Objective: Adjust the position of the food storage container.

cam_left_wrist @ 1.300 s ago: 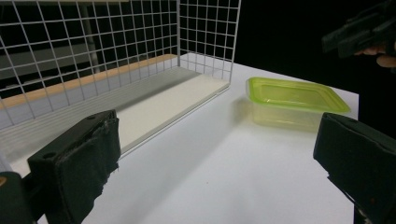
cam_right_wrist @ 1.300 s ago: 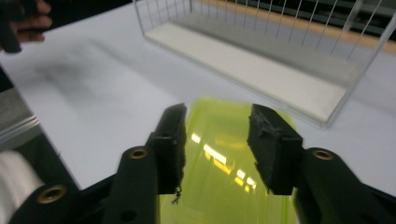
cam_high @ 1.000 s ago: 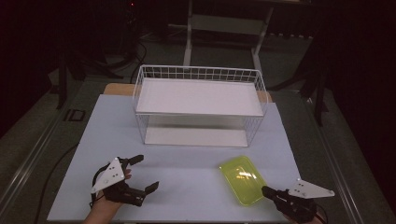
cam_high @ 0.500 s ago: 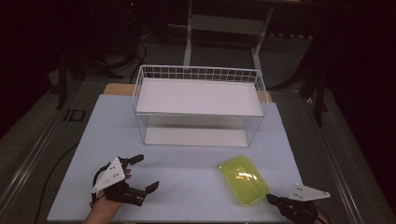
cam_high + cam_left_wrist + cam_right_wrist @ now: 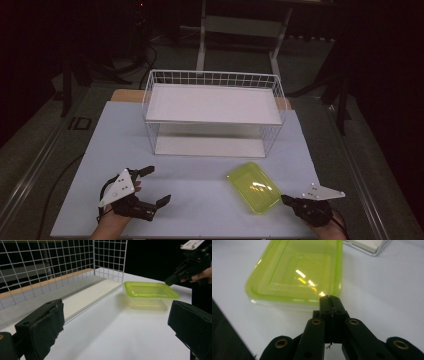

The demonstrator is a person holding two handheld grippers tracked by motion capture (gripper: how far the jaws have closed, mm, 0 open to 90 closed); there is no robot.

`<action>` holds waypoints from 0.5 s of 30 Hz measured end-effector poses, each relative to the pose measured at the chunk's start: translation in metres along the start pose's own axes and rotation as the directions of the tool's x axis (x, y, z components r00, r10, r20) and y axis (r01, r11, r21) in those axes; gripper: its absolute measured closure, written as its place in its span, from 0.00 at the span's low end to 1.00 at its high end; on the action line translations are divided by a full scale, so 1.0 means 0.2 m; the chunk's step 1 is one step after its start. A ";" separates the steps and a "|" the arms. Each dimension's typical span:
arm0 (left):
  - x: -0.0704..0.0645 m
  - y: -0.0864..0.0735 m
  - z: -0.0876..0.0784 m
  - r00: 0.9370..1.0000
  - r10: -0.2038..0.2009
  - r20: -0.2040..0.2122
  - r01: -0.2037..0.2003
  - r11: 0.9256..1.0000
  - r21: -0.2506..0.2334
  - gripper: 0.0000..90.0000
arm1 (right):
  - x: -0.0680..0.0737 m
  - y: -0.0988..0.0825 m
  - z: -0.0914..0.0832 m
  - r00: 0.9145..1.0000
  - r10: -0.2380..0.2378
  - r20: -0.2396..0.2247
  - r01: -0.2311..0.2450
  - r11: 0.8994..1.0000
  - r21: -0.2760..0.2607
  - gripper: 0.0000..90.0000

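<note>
Right gripper (image 5: 286, 199), jaws clenched empty, has drawn back from the translucent yellow-green lidded plastic container (image 5: 253, 186); left gripper (image 5: 152, 186) rests released, so the container awaits regrasping.

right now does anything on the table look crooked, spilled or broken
Nothing spilled or broken. The green container sits lid on, turned at an angle to the table edge, in front of the wire rack. The rack stands square.
</note>
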State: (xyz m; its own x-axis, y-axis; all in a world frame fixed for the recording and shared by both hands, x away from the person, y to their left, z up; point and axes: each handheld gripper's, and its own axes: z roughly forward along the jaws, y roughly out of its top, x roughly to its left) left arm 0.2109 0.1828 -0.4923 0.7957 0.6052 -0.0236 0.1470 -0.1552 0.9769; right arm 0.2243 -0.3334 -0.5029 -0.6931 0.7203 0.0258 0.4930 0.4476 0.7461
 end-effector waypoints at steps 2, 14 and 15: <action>0.00 0.00 0.00 1.000 0.004 -0.001 -0.004 1.000 0.003 0.02 | -0.01 0.01 0.02 1.000 0.002 0.003 -0.002 1.000 -0.004 1.00; -0.01 0.00 0.00 1.000 0.013 -0.003 -0.013 1.000 0.004 0.02 | -0.01 -0.08 0.02 0.999 0.045 -0.020 -0.044 0.997 0.059 1.00; -0.01 0.00 0.00 1.000 0.013 -0.003 -0.013 1.000 0.004 0.02 | -0.01 -0.08 0.02 0.999 0.045 -0.020 -0.044 0.997 0.059 1.00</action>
State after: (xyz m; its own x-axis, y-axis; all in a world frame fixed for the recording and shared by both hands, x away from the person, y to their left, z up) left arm 0.2102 0.1816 -0.4919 0.7959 0.6053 -0.0102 0.1391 -0.1665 0.9762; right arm 0.2199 -0.3402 -0.5164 -0.6804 0.7292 0.0731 0.5532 0.4457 0.7038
